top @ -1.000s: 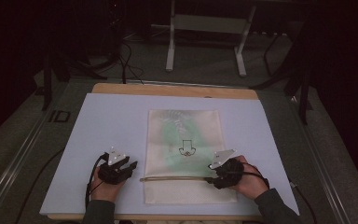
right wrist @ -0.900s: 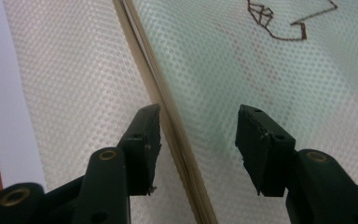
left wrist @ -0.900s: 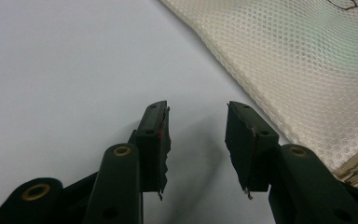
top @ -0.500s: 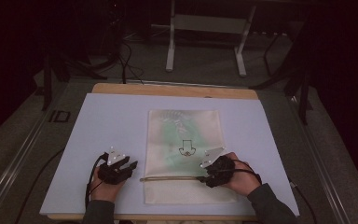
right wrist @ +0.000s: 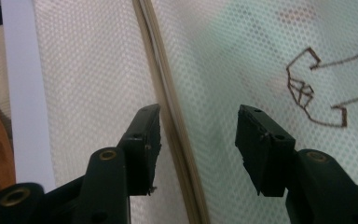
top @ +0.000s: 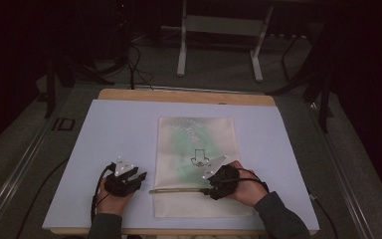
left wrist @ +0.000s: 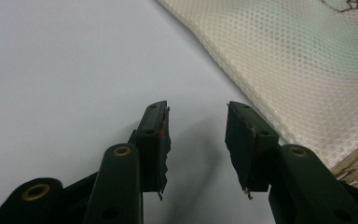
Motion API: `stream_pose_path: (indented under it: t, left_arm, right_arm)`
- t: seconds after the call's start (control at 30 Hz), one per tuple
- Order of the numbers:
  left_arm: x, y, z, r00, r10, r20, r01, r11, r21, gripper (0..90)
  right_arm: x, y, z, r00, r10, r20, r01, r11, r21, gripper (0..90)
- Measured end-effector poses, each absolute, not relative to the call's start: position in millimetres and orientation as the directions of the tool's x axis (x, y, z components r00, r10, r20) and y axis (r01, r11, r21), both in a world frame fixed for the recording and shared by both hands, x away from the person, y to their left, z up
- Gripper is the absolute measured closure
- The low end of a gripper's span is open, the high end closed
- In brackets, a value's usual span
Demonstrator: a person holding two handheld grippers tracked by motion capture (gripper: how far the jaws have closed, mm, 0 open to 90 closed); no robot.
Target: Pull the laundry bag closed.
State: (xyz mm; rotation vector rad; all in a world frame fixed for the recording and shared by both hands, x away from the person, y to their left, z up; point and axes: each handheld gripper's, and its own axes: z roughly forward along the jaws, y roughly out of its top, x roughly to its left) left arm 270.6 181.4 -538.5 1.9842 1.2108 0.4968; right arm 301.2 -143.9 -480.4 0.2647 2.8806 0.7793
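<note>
Right gripper view looks down the right tool [right wrist: 198, 140], whose two black jaws stand wide apart and hold nothing. Between them runs a thin tan drawstring [right wrist: 168, 107], a flat, pale cord that lies on a mesh bag [right wrist: 242, 51]. The bag is cream, soft and full of tiny holes, with something green dimly showing through it and a brown outline drawing [right wrist: 324, 88] printed on it.

In the left gripper view, the left tool [left wrist: 198, 140] is also wide open and empty, over the smooth white surface [left wrist: 65, 70], just beside the bag's left edge [left wrist: 307, 79].

From the high view, the bag [top: 199, 149] lies flat in the middle of the surface [top: 119, 129], a white sheet on a wooden board. The right tool [top: 214, 186] sits on the bag's lower part at the drawstring [top: 176, 190], and the left tool [top: 134, 180] rests to the bag's left.
</note>
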Motion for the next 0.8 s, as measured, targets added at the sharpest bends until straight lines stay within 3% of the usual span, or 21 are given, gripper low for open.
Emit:
stream_pose_path:
  t: [0.8]
  left_arm:
    - [270.4, 181.7, -538.4, 0.476, 0.877, -0.058, 0.585, -0.266, 0.766, 58.5]
  right_arm:
    - [303.7, -105.9, -478.7, -0.986, 0.141, -0.085, 0.079, 0.86, 0.504, 53.0]
